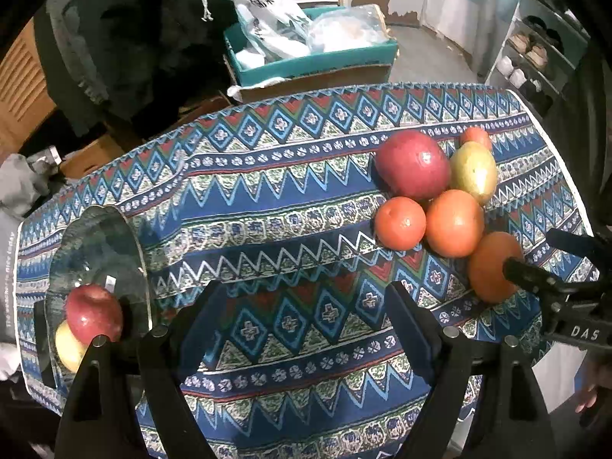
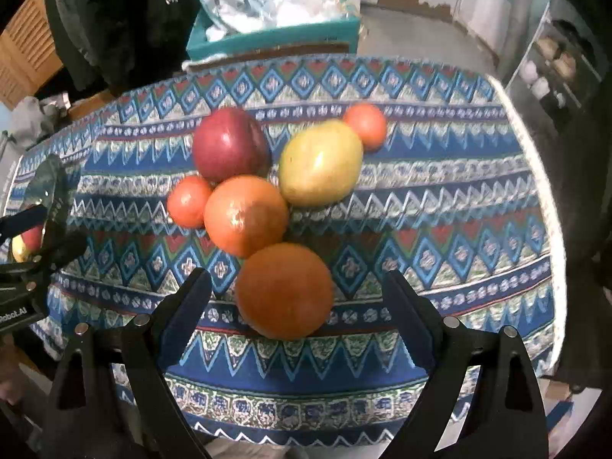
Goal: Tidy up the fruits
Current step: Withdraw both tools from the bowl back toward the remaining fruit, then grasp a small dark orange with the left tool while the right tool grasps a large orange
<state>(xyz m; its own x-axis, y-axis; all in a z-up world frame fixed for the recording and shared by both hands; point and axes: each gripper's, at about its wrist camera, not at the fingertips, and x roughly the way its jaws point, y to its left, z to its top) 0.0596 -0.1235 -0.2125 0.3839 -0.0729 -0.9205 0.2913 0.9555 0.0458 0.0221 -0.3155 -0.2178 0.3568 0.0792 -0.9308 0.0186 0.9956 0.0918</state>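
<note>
- Fruits lie in a tight cluster on the patterned tablecloth [image 2: 440, 206]: a dark red apple [image 2: 229, 143], a yellow-green mango [image 2: 321, 162], a large orange [image 2: 246, 214], a second large orange [image 2: 285, 290] nearest the camera, and two small orange-red fruits [image 2: 188, 201] [image 2: 366, 124] (tangerines or tomatoes, I cannot tell which).
- Right gripper [image 2: 296, 290] hangs over the nearest orange with its jaws spread wide; the orange sits between the two fingers, but the pads do not press on it.
- Left gripper [image 1: 302, 302] is spread as well, with only tablecloth between its fingers; it holds nothing.
- Glass bowl [image 1: 134, 237] stands at the left end of the table, well apart from the cluster. Inside it are a red apple [image 1: 93, 311] and a pale yellow fruit [image 1: 69, 344] that is partly hidden behind the left finger and the apple.
- In the left wrist view, the right gripper's finger covers part of the nearest orange, and the mango hides most of the far small fruit.
- Behind the table, a teal box [image 1: 317, 59] holds plastic bags (contents blurred); shelves [image 1: 535, 53] at the right are hard to make out.
</note>
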